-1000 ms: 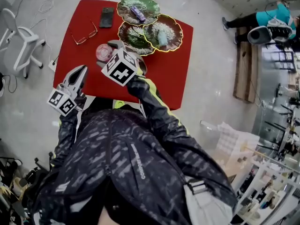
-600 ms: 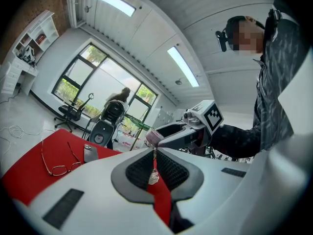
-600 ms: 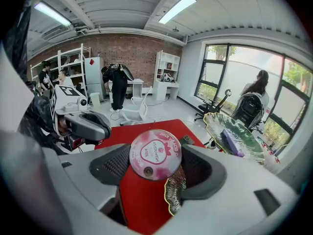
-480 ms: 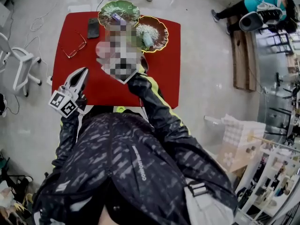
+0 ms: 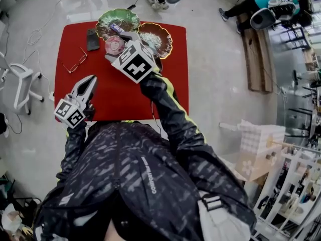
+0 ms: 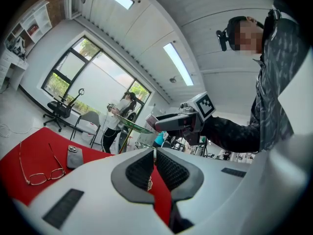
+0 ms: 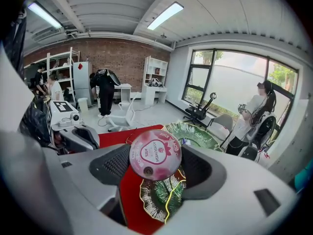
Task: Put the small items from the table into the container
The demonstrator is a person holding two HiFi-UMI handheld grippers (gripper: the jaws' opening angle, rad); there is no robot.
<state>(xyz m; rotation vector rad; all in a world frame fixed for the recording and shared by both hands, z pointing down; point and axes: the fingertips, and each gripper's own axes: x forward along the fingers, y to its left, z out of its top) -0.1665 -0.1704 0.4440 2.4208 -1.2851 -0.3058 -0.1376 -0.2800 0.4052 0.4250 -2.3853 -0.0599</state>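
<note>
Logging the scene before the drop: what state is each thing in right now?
Right tongs: shut on the pink tin.
Left tongs: shut, empty.
Glasses: unfolded, on the red table.
Phone: flat, back up.
Green dish: holds one small item.

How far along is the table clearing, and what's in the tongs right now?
Done: one small purple item already lies in the green dish.
In hand: the right tongs grip a pink round tin, held up over a leaf-shaped dish. The left tongs are shut and empty.
Left: the glasses and the phone lie on the red table.
</note>
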